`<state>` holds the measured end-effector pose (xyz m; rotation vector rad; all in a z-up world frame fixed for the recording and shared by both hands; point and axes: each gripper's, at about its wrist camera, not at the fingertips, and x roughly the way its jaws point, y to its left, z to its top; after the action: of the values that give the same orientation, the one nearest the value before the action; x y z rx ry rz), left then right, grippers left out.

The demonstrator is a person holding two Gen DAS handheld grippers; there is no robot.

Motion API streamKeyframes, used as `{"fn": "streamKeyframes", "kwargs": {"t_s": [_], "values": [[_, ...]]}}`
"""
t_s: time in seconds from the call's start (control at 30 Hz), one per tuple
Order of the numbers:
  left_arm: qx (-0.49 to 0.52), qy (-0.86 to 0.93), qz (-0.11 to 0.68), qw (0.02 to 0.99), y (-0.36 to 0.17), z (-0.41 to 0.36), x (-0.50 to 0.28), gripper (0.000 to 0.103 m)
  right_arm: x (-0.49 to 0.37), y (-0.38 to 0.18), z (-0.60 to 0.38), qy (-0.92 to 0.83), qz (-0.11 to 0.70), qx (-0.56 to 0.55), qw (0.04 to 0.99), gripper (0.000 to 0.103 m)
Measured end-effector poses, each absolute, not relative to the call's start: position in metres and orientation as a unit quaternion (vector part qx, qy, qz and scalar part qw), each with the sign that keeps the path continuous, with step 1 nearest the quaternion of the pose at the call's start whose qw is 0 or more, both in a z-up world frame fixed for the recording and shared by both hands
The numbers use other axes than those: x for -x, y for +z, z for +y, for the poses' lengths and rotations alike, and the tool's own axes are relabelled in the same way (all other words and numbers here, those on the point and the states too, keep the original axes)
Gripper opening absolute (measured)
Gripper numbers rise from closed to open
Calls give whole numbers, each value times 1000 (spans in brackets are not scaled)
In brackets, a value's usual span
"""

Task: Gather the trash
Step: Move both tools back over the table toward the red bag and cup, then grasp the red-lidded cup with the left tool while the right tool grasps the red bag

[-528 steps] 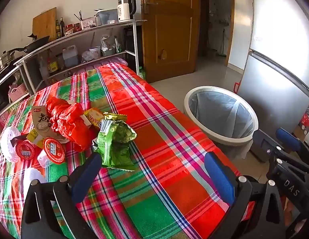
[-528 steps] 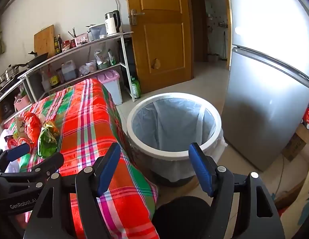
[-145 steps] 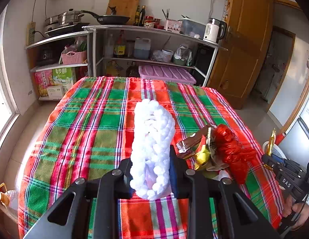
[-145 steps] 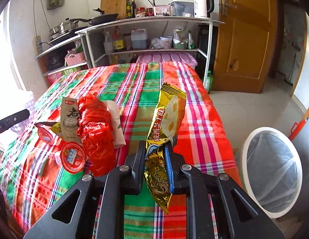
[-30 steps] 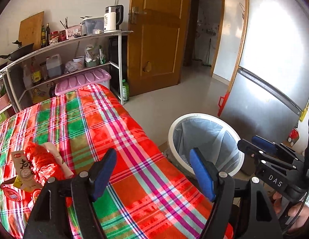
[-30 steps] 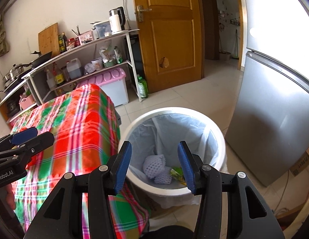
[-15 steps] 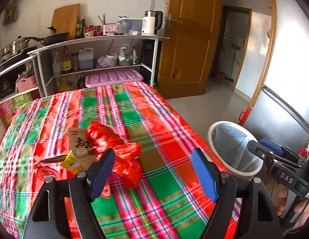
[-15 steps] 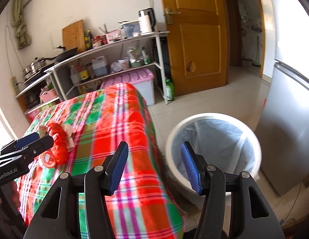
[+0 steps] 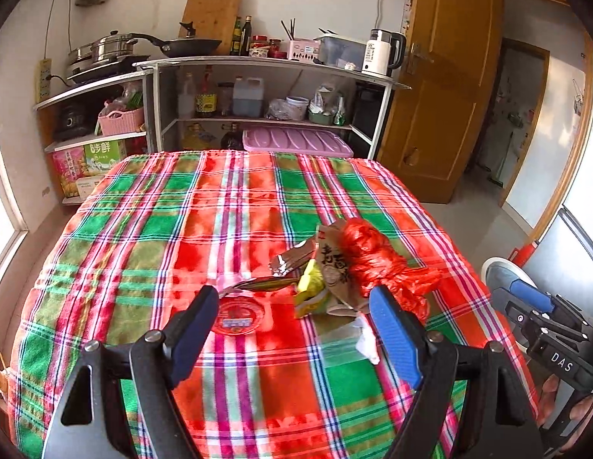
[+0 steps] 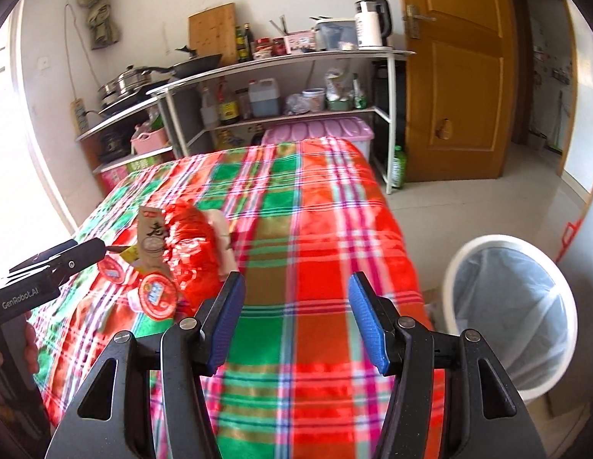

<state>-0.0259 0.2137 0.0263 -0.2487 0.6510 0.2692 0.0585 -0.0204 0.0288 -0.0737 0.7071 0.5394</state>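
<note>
On the plaid tablecloth [image 9: 151, 229] lies a heap of trash. It holds a crumpled red plastic bag [image 9: 377, 260] [image 10: 189, 241], a brown paper packet [image 9: 333, 264] [image 10: 153, 237], a yellow wrapper [image 9: 311, 287], a silver foil wrapper [image 9: 292, 262], a red round lid [image 9: 237, 317] [image 10: 157, 292] and a clear plastic scrap [image 9: 350, 340]. My left gripper [image 9: 296, 317] hovers open just before the heap, holding nothing. To the heap's right, my right gripper [image 10: 296, 298] is open and empty over the cloth. The white lined bin [image 10: 514, 313] stands on the floor right of the table.
Behind the table stands a metal shelf unit [image 9: 258, 65] with pans, bottles and a kettle [image 9: 382, 53]. A pink lidded box [image 10: 319, 130] sits against the table's far edge. A wooden door [image 10: 457, 76] is at back right and a bright window at left.
Both views have swung left, away from the bin and onto the table. The trash heap now lies right in front of the left gripper. Both grippers stay open and empty.
</note>
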Motion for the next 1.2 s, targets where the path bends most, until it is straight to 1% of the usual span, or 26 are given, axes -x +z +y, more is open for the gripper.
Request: {"fn": "streamKeyframes", "kwargs": {"t_s": [0.17, 0.3, 0.47, 0.83, 1.07, 1.2], "values": [[148, 150, 324, 922, 19, 243, 33, 83, -63, 29, 10, 294, 340, 45, 892, 57], [158, 155, 327, 919, 13, 260, 36, 85, -70, 26, 32, 327, 345, 48, 879, 57], [175, 151, 342, 911, 3, 278, 33, 86, -78, 16, 55, 339, 353, 55, 871, 57], [178, 126, 382, 898, -22, 278, 14, 87, -94, 4, 85, 348, 373, 82, 856, 58], [177, 139, 389, 893, -28, 279, 3, 87, -95, 2, 88, 351, 377, 83, 853, 58], [179, 142, 381, 896, -28, 279, 2, 87, -96, 3, 87, 351, 375, 81, 854, 58]]}}
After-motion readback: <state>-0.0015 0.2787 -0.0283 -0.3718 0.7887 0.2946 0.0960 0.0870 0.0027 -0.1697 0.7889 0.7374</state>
